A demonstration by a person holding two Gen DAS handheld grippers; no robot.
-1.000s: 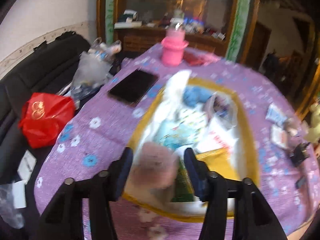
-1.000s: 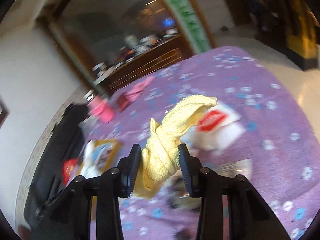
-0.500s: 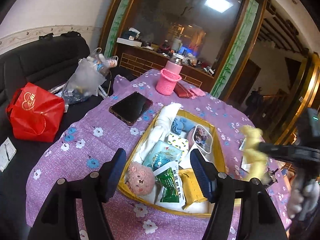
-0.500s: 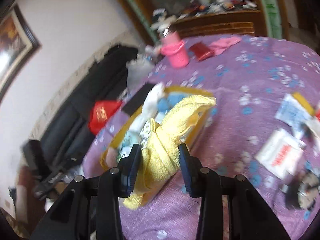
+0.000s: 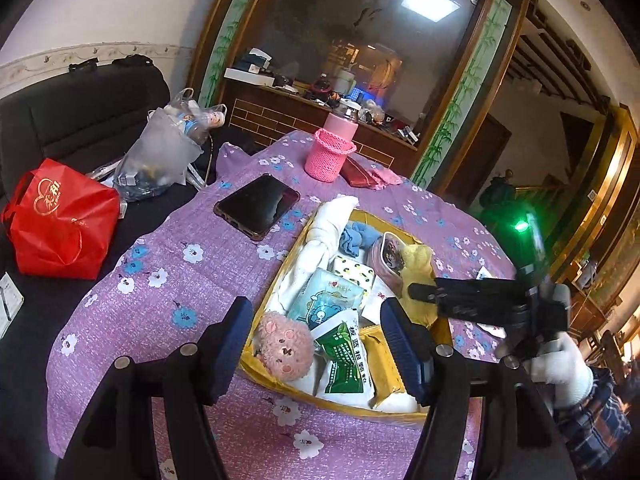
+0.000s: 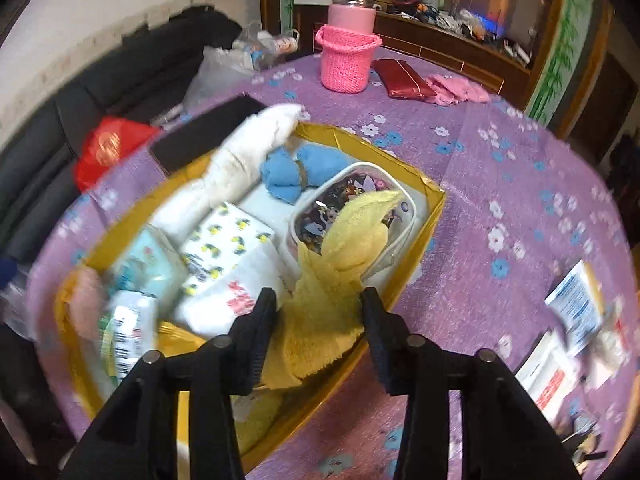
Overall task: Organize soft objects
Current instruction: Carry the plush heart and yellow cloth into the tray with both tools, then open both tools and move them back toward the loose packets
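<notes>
Placing step: the right claw (image 6: pixel 320 316) grips a yellow terry towel (image 6: pixel 340 256) directly over the gold cardboard tray (image 6: pixel 434 196). Next, judged: lower and release. The left claw (image 5: pixel 316 334) gapes wide, empty.

A fluffy yellow terry towel (image 6: pixel 344 240) droops over the glossy gold-foil tray (image 6: pixel 434 200) on matt purple cloth (image 6: pixel 500 160).

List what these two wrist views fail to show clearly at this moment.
- Right wrist view: left end of the yellow box is motion-blurred; the pink plush is a smear.
- Left wrist view: right gripper covers part of the yellow towel.
- Packets right of the box: print unreadable, blurred.
</notes>
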